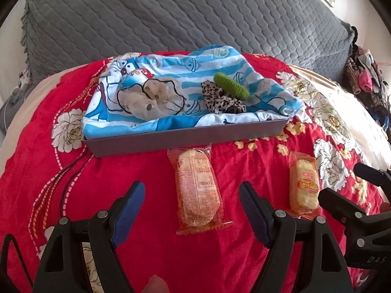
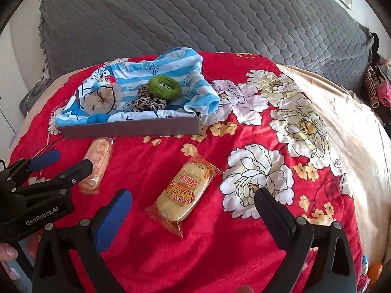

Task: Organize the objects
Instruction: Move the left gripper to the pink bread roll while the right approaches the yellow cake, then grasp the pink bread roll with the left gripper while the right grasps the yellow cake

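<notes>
Two open grippers hovering over wrapped snack cakes on a red floral blanket [image 2: 151, 263].
Left gripper [image 1: 191, 202] and right gripper [image 2: 193, 206], jaws apart, are each straddling one clear-wrapped yellow cake [image 1: 198, 190] [image 2: 182, 193] beside the grey tray [image 1: 185, 138].

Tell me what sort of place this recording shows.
Most likely a bedroom: the work surface is a bed with a red floral blanket and a grey quilted cover, with a heap of clothes at the side.

White lettering "GenRobot.AI" stands on the black plastic body of the left claw [image 2: 55, 164], at the lower left of the right wrist view. Pale letters "DAS" stand on the black body of the right claw [image 1: 342, 179], at the lower right of the left wrist view. The print on the two clear-wrapped snack cakes cannot be read.
</notes>
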Motion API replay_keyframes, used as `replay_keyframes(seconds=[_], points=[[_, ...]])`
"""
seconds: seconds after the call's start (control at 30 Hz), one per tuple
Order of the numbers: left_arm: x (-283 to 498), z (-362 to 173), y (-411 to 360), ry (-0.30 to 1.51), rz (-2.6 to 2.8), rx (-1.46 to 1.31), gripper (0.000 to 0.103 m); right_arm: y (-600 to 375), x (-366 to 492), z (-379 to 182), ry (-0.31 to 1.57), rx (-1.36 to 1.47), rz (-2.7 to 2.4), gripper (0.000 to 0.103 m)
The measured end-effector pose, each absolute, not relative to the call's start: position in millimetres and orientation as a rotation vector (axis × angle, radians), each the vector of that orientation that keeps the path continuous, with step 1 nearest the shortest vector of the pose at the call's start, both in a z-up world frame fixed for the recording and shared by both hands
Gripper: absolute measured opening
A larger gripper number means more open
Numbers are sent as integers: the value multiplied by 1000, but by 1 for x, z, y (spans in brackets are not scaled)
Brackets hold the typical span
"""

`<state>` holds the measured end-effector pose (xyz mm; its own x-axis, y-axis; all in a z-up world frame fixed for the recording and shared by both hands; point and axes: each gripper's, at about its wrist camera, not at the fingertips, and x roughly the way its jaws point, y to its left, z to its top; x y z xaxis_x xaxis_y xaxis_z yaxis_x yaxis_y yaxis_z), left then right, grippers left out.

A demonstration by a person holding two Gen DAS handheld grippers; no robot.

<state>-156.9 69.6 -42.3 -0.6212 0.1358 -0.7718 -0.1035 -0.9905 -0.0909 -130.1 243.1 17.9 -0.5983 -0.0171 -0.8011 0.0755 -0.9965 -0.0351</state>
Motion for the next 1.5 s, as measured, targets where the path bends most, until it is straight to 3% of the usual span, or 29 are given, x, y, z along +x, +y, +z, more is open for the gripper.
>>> replay_keyframes(seconds=[0.23,1.2,1.43,1.5], points=[[-167,-50,68,-57,2713,-1300,80,232,-138,10,200,1370,-2775,101],[-188,-83,78,-71,2659,-1352,80,240,-169,-21,150,1472,-2791,98],[-192,-85,81,-69,2662,-1348,80,241,-174,-29,165,1503,-2795,87],[-192,-85,81,-68,2664,-1342,72,240,-174,-31,167,1507,-2791,86]])
